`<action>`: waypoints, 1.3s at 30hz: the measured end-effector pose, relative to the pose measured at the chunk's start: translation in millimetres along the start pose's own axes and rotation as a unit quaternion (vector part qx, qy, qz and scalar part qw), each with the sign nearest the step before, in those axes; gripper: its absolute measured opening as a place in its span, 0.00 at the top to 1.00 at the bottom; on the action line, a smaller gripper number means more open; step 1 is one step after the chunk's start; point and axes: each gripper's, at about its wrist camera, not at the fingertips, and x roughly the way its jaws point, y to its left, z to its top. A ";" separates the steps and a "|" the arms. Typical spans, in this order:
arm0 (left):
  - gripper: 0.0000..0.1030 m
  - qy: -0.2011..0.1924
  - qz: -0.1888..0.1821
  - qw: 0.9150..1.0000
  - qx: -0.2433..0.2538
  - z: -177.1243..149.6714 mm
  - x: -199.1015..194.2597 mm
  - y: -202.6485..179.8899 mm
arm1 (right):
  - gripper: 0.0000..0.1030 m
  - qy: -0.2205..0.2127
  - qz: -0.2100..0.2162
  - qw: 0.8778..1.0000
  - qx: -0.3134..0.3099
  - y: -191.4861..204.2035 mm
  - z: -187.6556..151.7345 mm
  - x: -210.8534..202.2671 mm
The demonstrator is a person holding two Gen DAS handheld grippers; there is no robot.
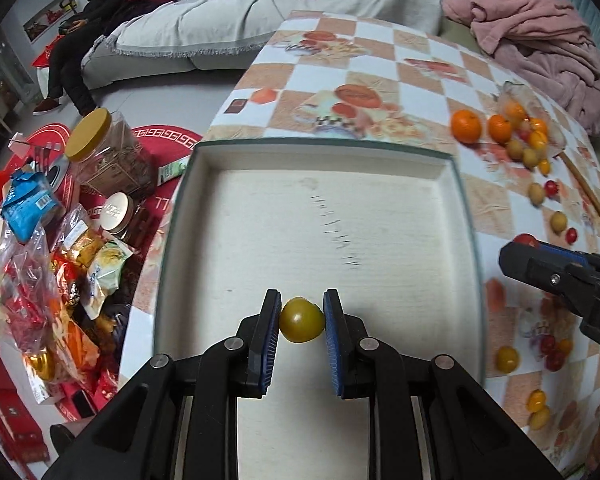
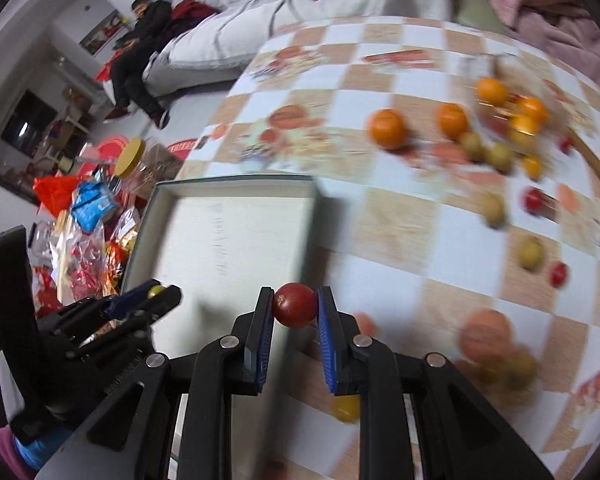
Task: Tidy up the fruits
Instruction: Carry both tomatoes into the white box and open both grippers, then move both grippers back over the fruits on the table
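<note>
The tray (image 1: 456, 216) looks matt, like pale card; the yellow tomato (image 1: 302, 319) is glossy; the tablecloth (image 1: 380, 76) seems smooth, printed plastic.

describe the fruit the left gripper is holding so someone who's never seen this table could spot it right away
Find the big shallow white tray on the checkered table. Over its near end, the left gripper pinches a small round yellow-green tomato between blue pads. It is the only fruit over the tray; the rest lie scattered on the cloth to the right.
</note>
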 end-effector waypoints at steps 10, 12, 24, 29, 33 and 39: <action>0.77 0.015 0.007 1.000 0.020 -2.7 24.2 18.1 | 0.77 0.041 -0.034 0.998 -0.022 30.9 5.6 55.0; 0.75 0.017 0.010 1.000 0.022 -3.7 25.8 18.8 | 0.77 0.047 -0.039 0.998 -0.025 32.4 5.2 59.4; 0.26 0.005 0.029 0.999 0.032 -8.6 20.3 23.3 | 0.23 0.011 -0.019 0.999 -0.027 38.0 10.1 37.2; 0.26 -0.001 0.027 0.999 0.046 -3.2 9.8 13.9 | 0.23 -0.020 -0.029 0.999 0.002 16.7 6.1 7.1; 0.26 -0.014 0.017 0.998 0.060 6.2 -1.7 -4.8 | 0.23 -0.028 -0.050 0.998 0.036 -15.2 -5.4 -10.5; 0.26 -0.034 -0.017 0.994 0.101 24.5 -17.7 -57.1 | 0.23 -0.035 -0.097 0.991 0.088 -75.0 -27.7 -35.8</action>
